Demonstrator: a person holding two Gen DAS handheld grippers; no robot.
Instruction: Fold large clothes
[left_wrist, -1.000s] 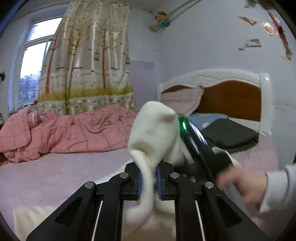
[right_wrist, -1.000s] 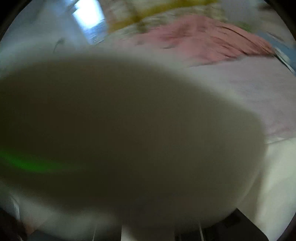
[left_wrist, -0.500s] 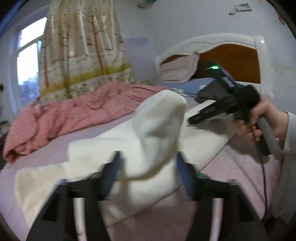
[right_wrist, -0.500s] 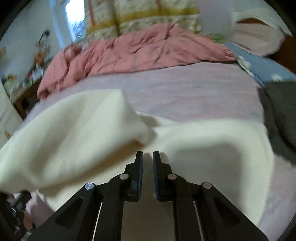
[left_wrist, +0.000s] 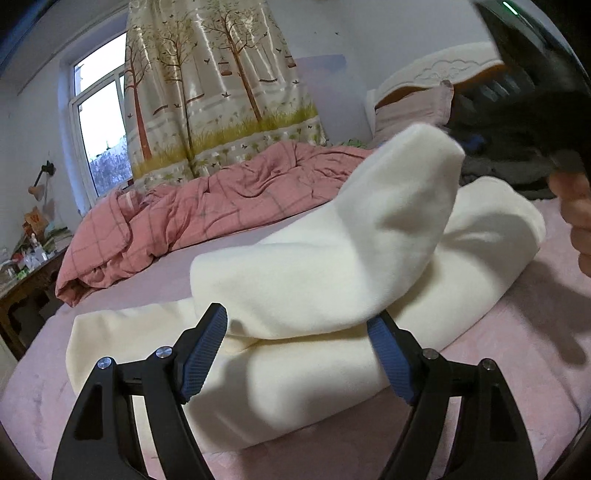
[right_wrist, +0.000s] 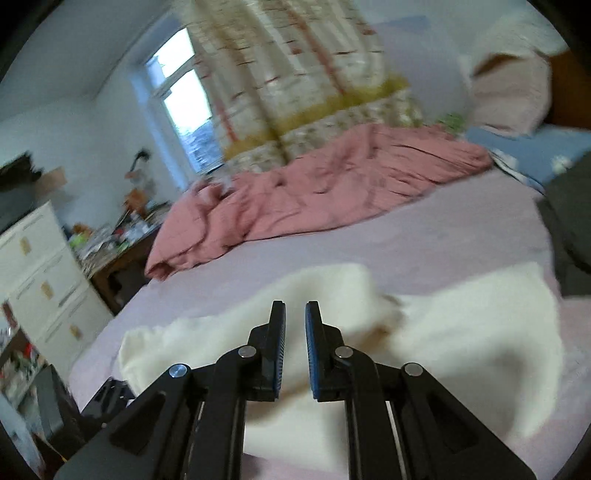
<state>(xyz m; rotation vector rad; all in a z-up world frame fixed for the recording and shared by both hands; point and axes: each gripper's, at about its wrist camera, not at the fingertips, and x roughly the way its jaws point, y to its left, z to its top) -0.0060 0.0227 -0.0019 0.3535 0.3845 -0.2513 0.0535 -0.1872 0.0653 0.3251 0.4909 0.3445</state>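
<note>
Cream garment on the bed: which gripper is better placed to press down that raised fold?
Left, probably. The left gripper stands open astride the raised fold of the cream garment. The right gripper has nearly closed, empty jaws, hovering above the cloth.

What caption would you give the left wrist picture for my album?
Left gripper, fingers spread wide, lets a cream garment settle in folds on the pink bed.

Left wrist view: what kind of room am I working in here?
Almost certainly a home bedroom. The cream garment lies on a bed with a headboard, a rumpled pink quilt and a pillow; a tree-print curtain hangs by the window.
</note>
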